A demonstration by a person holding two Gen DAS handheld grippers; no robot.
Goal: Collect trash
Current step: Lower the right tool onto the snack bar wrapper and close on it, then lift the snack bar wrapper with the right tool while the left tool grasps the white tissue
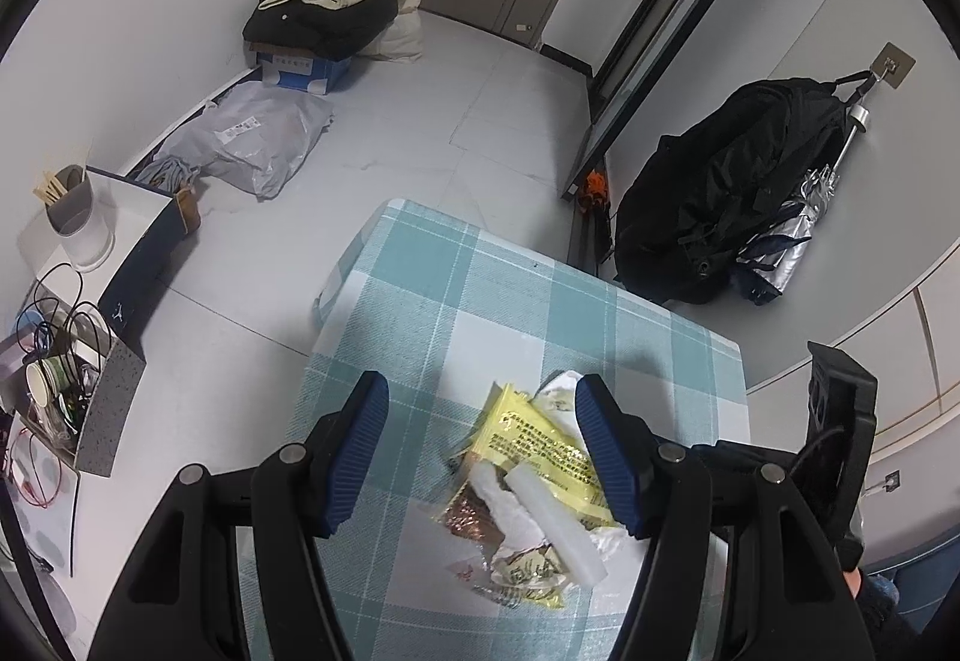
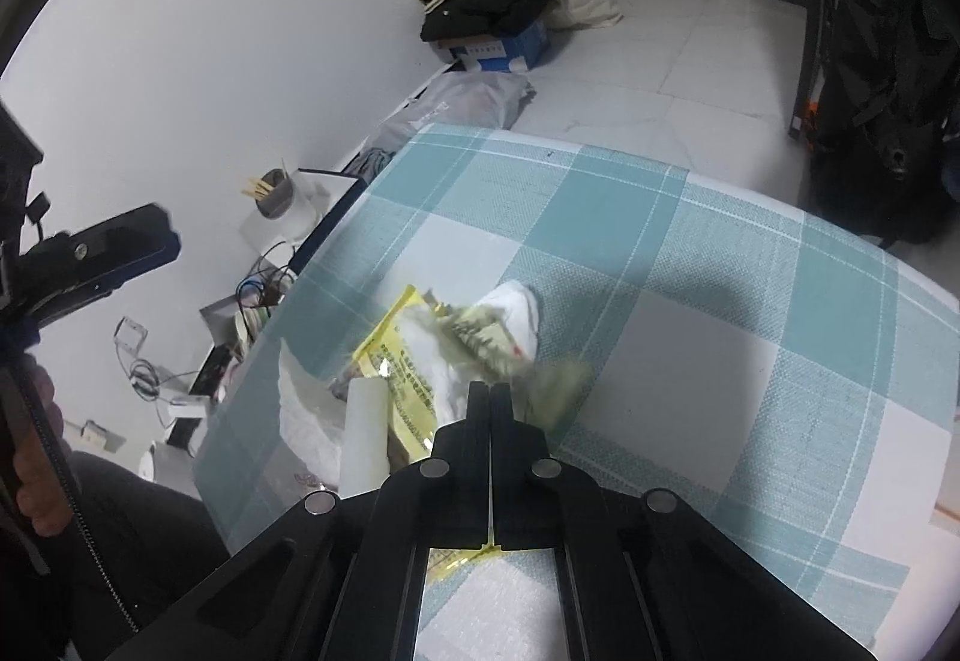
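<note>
A pile of trash lies on the teal checked tablecloth (image 1: 456, 289): a yellow wrapper (image 1: 540, 439), a white foam strip (image 1: 558, 523), a brown foil wrapper (image 1: 474, 517) and crumpled white paper (image 1: 558, 391). My left gripper (image 1: 480, 457) is open above the pile, its blue pads (image 1: 360, 451) apart on either side. In the right wrist view my right gripper (image 2: 489, 397) has its jaws together; a blurred greenish wrapper (image 2: 540, 379) shows at its tip, over the yellow wrapper (image 2: 396, 349) and the foam strip (image 2: 363, 433). Whether it holds the wrapper is unclear.
A side table at the left holds a grey cup with sticks (image 1: 75, 217) and a box of cables (image 1: 66, 379). Clothes on a blue box (image 1: 318, 18) and a grey bag (image 1: 258, 138) lie on the floor. A black backpack (image 1: 732, 193) hangs at the right wall.
</note>
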